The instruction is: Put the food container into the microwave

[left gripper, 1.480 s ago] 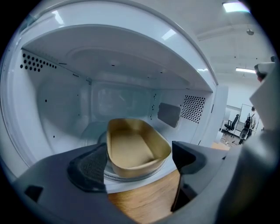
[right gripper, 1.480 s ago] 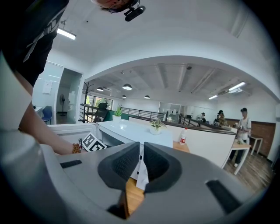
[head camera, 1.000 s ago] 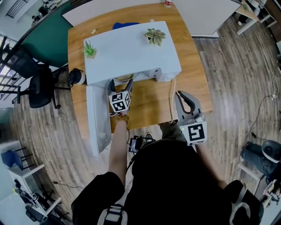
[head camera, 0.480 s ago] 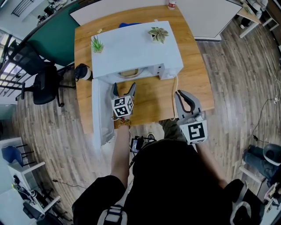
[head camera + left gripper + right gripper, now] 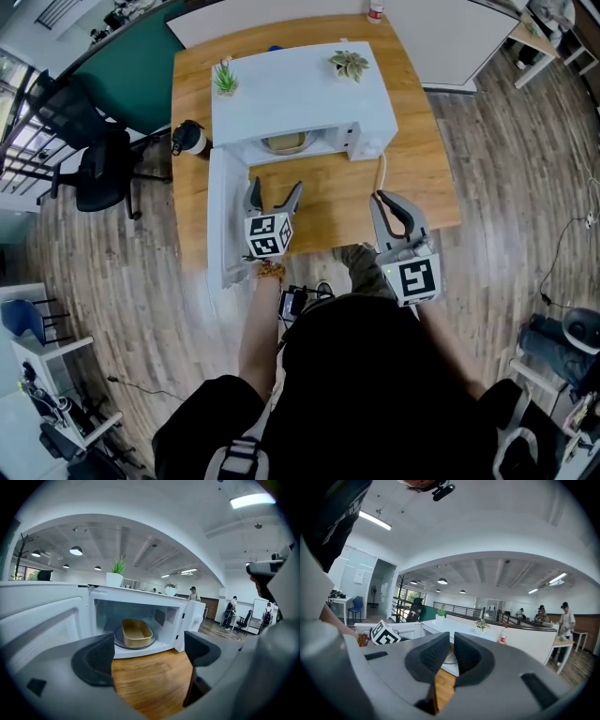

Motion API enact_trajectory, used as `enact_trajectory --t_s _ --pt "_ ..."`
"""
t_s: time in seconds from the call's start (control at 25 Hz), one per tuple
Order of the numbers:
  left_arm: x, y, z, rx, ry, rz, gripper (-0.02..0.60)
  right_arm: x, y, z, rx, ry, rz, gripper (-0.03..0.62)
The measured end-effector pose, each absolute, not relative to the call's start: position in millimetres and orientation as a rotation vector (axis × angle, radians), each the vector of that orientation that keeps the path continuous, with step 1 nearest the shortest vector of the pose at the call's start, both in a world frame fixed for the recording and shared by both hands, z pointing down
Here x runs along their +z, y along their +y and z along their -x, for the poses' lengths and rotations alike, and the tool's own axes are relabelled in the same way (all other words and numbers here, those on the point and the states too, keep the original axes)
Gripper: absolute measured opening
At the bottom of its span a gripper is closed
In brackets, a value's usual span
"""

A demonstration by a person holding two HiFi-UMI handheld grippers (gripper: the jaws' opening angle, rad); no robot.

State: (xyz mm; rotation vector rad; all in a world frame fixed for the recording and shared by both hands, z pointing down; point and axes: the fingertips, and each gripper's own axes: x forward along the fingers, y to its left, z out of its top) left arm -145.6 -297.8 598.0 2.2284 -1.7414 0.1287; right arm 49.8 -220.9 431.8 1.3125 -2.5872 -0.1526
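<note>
The food container (image 5: 283, 143) sits inside the open microwave (image 5: 300, 94) at upper centre, the left gripper (image 5: 274, 192) below it over the worktop (image 5: 328, 202), spread wide and empty, the right gripper (image 5: 394, 208) closed on nothing.

Seen from the head view, the microwave (image 5: 300, 94) hides most of the food container (image 5: 283, 143), and the frame's top edge crops a bottle (image 5: 376, 10).

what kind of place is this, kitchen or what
Likely an open-plan office, not a kitchen: the microwave sits on a wooden desk, an office chair stands beside it, and people stand further back.
</note>
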Motion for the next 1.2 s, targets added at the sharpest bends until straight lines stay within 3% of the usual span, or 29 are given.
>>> enact_trajectory --t_s 1.2 --pt "432 -159 161 -0.166 -1.862 -2.420 0.453 400 -146 56 -0.239 -2.786 -1.111 0.021"
